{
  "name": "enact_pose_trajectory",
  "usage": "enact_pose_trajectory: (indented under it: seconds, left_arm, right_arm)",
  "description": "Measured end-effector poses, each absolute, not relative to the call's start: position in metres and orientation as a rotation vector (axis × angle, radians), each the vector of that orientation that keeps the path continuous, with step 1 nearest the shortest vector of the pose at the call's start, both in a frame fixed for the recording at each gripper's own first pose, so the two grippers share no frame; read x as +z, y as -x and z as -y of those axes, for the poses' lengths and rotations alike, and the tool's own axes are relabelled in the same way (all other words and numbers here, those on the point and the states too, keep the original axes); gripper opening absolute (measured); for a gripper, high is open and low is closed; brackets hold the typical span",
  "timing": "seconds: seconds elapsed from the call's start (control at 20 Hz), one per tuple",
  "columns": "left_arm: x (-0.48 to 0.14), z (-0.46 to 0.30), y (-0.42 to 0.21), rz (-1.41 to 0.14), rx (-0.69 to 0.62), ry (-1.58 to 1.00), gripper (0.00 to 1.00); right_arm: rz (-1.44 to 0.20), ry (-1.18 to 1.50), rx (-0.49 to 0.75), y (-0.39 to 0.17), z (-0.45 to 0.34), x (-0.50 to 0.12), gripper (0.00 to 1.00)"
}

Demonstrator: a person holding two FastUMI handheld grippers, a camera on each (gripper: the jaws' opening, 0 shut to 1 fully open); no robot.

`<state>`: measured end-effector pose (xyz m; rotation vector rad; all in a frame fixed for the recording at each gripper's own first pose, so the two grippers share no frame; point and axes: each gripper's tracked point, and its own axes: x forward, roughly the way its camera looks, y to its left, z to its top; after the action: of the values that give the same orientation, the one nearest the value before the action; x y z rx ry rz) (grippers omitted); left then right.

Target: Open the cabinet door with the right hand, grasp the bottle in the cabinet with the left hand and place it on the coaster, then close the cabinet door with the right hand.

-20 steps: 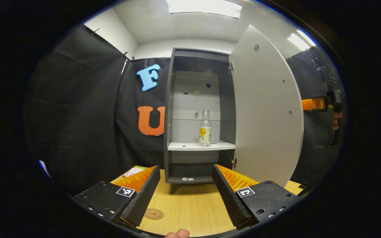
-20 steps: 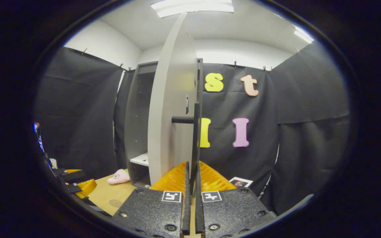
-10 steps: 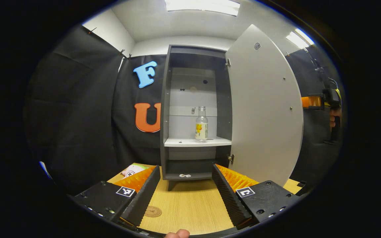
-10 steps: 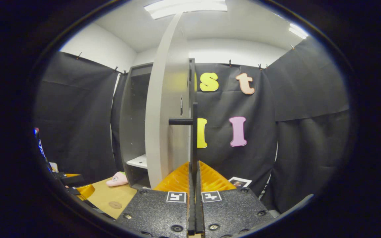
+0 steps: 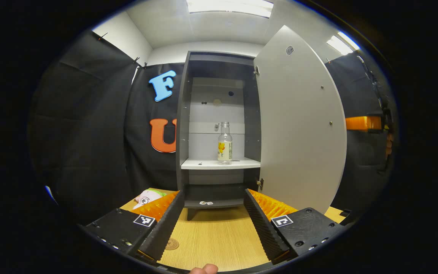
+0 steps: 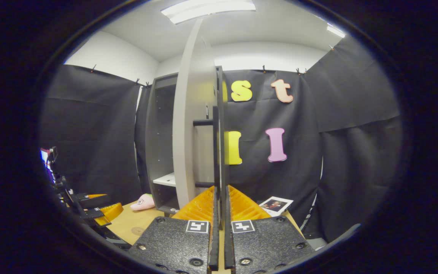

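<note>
left hand-held gripper [image 5: 213,224] — textured black body | 2 square tags | screws

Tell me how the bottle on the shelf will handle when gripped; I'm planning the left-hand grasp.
The bottle looks clear and nearly empty, so it is probably light. It is tall and narrow and stands upright on the shelf, so a sideways nudge could well tip it. Its smooth wall may be thin plastic, likely to slip or flex under a hard squeeze.

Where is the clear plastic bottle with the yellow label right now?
In the left gripper view, the clear plastic bottle with the yellow label stands upright on the white middle shelf of the open grey cabinet, toward the shelf's right side, left of the open door.
</note>
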<state>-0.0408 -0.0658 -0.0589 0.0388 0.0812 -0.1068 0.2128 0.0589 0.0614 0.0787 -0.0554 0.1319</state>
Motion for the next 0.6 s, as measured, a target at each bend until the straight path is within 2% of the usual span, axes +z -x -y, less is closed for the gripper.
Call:
enact_pose_trajectory:
  seconds: [0.25, 0.45, 0.5, 0.6]
  left_arm:
    - [-0.05, 0.079, 0.032, -0.059, -0.121, -0.04, 0.95]
    - [-0.041, 0.09, 0.026, -0.042, -0.139, -0.034, 0.95]
    - [-0.041, 0.092, 0.025, -0.047, -0.144, -0.032, 0.95]
    - [-0.038, 0.093, 0.021, -0.043, -0.141, -0.036, 0.95]
  right_arm:
    - [0.08, -0.136, 0.073, -0.217, -0.033, 0.056, 0.06]
    - [0.069, -0.12, 0.034, -0.223, -0.02, 0.048, 0.11]
    - [0.068, -0.111, 0.017, -0.223, -0.016, 0.046, 0.31]
    - [0.066, -0.105, 0.001, -0.223, -0.01, 0.042, 0.59]
